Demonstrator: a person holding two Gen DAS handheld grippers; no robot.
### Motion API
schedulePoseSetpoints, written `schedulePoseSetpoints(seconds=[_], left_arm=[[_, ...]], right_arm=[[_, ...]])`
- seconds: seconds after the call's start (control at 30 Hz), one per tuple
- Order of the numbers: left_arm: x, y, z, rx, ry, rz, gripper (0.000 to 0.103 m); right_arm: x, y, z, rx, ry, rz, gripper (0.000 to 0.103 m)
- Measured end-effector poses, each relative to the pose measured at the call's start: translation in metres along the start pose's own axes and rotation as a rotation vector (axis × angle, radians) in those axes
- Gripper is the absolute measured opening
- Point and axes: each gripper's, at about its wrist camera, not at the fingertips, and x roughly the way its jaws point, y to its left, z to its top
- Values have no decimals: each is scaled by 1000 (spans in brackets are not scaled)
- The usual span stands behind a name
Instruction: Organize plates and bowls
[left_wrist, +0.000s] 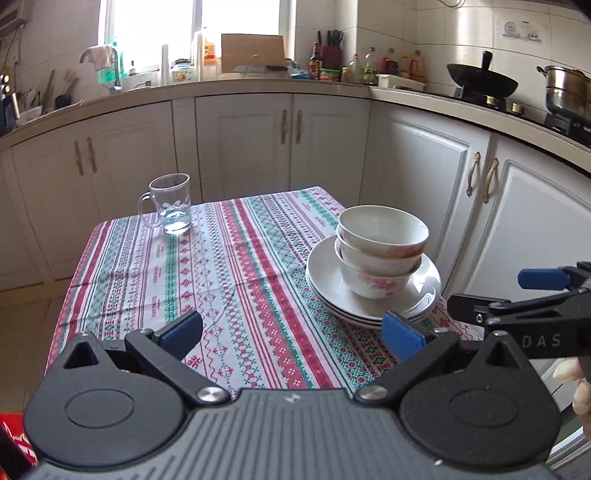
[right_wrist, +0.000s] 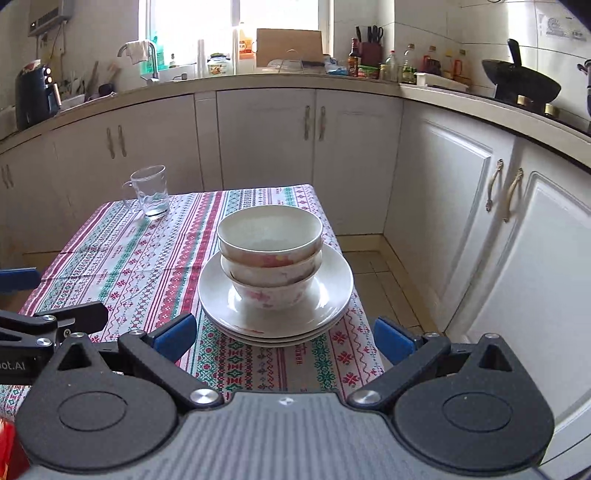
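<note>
Three white bowls with pink flowers (left_wrist: 382, 245) (right_wrist: 271, 254) are nested in a stack on a pile of white plates (left_wrist: 424, 291) (right_wrist: 332, 291), at the right side of a small table. My left gripper (left_wrist: 291, 332) is open and empty, above the table's near edge, left of the stack. My right gripper (right_wrist: 284, 339) is open and empty, just in front of the plates. The right gripper also shows in the left wrist view (left_wrist: 491, 291), and the left gripper in the right wrist view (right_wrist: 55, 295), side by side.
A striped patterned tablecloth (left_wrist: 236, 280) (right_wrist: 133, 266) covers the table. A glass mug (left_wrist: 171, 205) (right_wrist: 149, 192) stands at its far left corner. White kitchen cabinets (left_wrist: 280, 144) run behind and to the right. A wok (left_wrist: 480, 83) and a steel pot (left_wrist: 567, 92) sit on the stove.
</note>
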Motion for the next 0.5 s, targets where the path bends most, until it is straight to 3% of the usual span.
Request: schedulePoseSetpoints(seconds=[0.27, 0.5], left_arm=[[-8, -4, -7, -10, 12, 55, 102], [-13, -5, -6, -13, 3, 55, 102]], right_arm=[[-9, 9, -5, -8, -17, -15, 103], [-11, 11, -5, -6, -17, -16, 103]])
